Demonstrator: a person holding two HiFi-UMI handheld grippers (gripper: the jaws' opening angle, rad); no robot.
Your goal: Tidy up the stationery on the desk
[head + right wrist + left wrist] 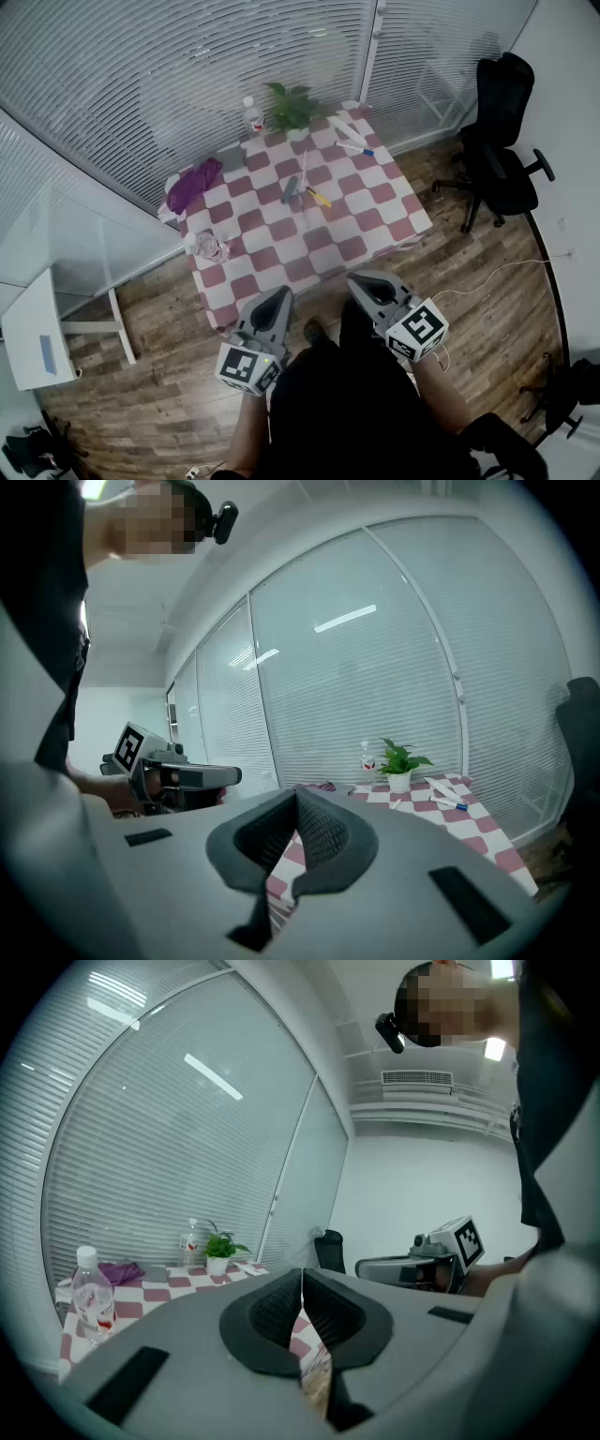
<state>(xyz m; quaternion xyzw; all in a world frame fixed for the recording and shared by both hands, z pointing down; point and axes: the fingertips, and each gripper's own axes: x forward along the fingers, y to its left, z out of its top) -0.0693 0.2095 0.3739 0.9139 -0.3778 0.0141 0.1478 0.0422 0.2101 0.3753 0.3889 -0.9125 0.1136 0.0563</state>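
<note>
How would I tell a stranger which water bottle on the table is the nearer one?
Find the table with the red-and-white checked cloth. A clear bottle stands alone at its left edge, near the front corner. The other bottle stands at the far edge beside the potted plant.

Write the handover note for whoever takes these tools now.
Left tool: shut, empty.
Right tool: shut, empty.
Both hang short of the table, touching nothing.
Stationery: yellow pen and grey item lie mid-table. The blue-capped marker is near the far corner, right of the plant.
Done: nothing looks tidied.
Left: gather all of it.
</note>
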